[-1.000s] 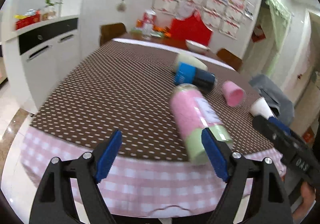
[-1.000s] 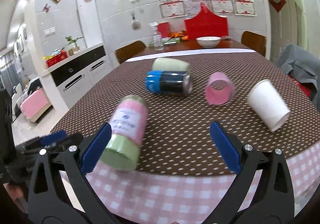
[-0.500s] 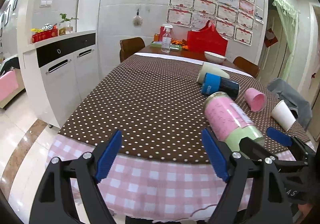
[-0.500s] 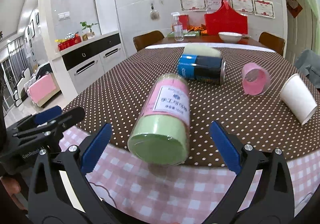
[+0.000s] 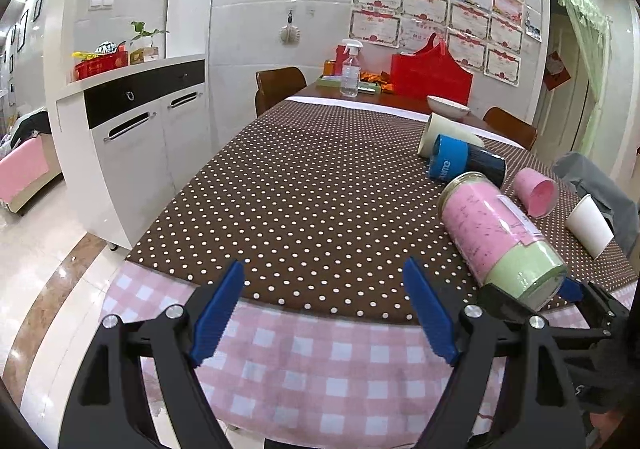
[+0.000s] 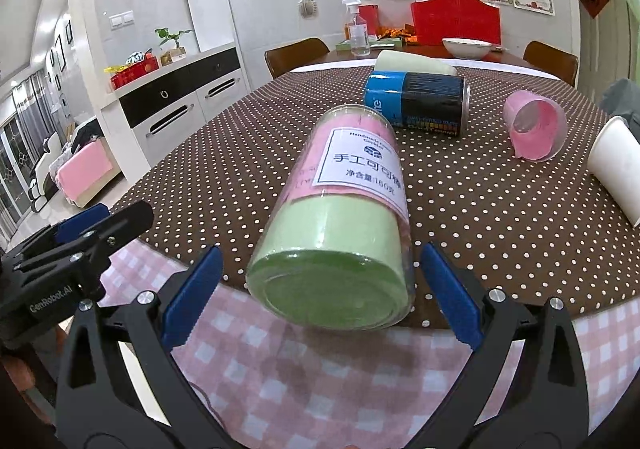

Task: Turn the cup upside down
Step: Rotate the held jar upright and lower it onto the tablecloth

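A clear cup point(image 6: 340, 221) with pink and green filling and a white label lies on its side at the table's near edge, green end toward me. My right gripper point(image 6: 320, 295) is open, its blue pads either side of that green end, not touching. In the left wrist view the cup point(image 5: 496, 237) lies to the right. My left gripper point(image 5: 324, 313) is open and empty over the table edge, left of the cup. The right gripper's tip point(image 5: 568, 289) shows beside the cup there.
A blue and black can point(image 6: 416, 103), a cream cup point(image 6: 412, 63), a pink cup point(image 6: 534, 129) and a white paper cup point(image 6: 616, 165) lie on their sides on the dotted tablecloth point(image 6: 240, 169). A bowl point(image 6: 466, 47) and spray bottle point(image 6: 356, 31) stand at the far end. White cabinets point(image 5: 140, 137) stand left.
Both grippers have swung left and drawn nearer the table edge. The right gripper now straddles the pink and green cup's near end. Both stay open.
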Demonstrator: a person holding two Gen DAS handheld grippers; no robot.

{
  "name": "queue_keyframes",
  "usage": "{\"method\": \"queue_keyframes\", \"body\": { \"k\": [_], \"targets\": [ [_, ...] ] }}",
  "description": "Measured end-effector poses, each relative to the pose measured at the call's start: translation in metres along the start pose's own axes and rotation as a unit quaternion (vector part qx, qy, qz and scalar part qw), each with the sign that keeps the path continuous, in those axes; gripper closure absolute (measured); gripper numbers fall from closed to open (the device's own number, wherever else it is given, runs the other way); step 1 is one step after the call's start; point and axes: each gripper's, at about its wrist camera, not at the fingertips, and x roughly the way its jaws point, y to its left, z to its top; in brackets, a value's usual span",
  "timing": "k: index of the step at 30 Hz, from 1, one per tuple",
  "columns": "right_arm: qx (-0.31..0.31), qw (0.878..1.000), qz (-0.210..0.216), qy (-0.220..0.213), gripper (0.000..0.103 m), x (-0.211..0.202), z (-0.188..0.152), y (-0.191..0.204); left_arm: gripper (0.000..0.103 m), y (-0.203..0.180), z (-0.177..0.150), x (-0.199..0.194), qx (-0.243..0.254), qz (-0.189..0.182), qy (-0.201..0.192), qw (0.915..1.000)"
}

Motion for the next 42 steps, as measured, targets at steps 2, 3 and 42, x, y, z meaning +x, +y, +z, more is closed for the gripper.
{"method": "queue_keyframes", "body": {
  "k": [2,3,42],
  "targets": [
    [-0.002,1.000,-0.002,0.001,0.013,0.002,0.000,0.000,0.023,0.000,0.000,0.000,-0.002,-0.002,0.001,1.0000],
    [-0.004,1.000,-0.002,0.004,0.017,0.004,0.000,0.000,0.023,0.000,0.000,0.000,-0.002,-0.004,0.000,1.0000],
    [-0.024,0.997,0.007,-0.077,0.032,-0.042,0.041,-0.008,0.023,-0.042,0.019,-0.012,0.029,-0.011,-0.034,0.9989]
  ]
}}
